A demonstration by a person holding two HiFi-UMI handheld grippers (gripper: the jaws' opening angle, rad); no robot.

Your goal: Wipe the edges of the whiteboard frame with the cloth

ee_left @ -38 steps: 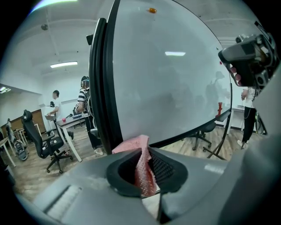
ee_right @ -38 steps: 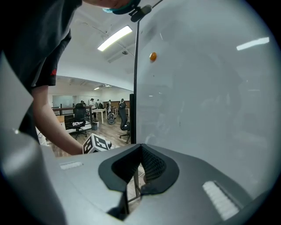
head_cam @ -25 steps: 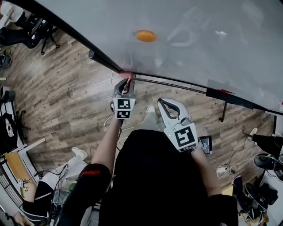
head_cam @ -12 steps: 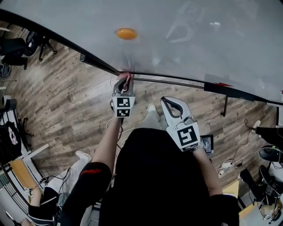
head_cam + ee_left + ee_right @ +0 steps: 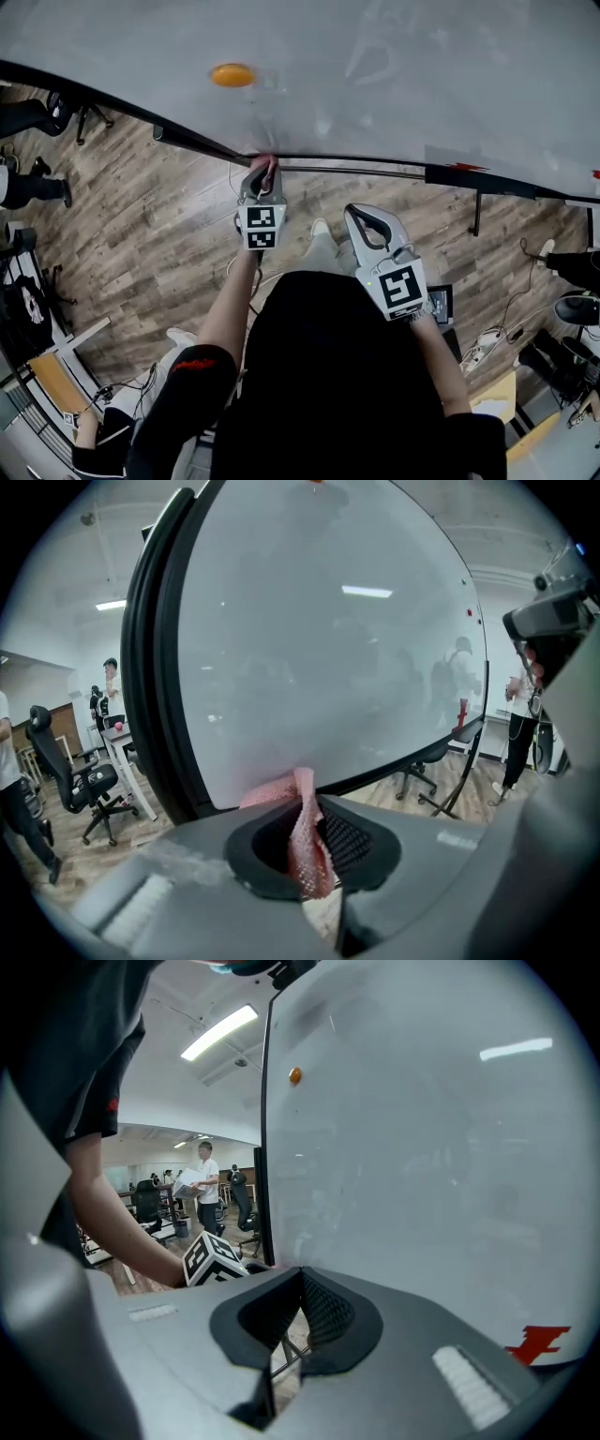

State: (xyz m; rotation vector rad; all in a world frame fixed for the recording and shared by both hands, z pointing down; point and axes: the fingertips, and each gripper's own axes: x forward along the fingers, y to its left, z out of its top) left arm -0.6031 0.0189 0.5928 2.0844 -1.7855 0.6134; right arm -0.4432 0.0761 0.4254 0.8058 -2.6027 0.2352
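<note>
Right now the left gripper (image 5: 263, 174) is up at the lower left corner of the whiteboard (image 5: 394, 66), with its jaws clamped on a pink cloth (image 5: 270, 163). The left gripper view shows the same hold: the cloth (image 5: 305, 850) is pinched between the closed jaws of the left gripper (image 5: 314, 808). Its free end folds upward and touches the black frame (image 5: 150, 667) where the left edge curves into the bottom edge. The pale board surface (image 5: 328, 649) fills most of that view.

The right gripper (image 5: 361, 223) hangs nearer the person and a little to the right, below the board's bottom edge and apart from it. In its own view the jaws of the right gripper (image 5: 300, 1279) are closed together with nothing between them. Past them, on the left, the marker cube (image 5: 214, 1258) of the left gripper shows beside the frame (image 5: 264, 1147).

An orange magnet (image 5: 232, 75) sits on the board, up and to the left of the cloth. A thin rail (image 5: 356, 172) runs under the bottom edge towards the right, and a small red mark (image 5: 466, 167) lies on the board near that edge. Wooden floor (image 5: 141, 234) spreads below. Office chairs (image 5: 89, 780) stand far off to the left.
</note>
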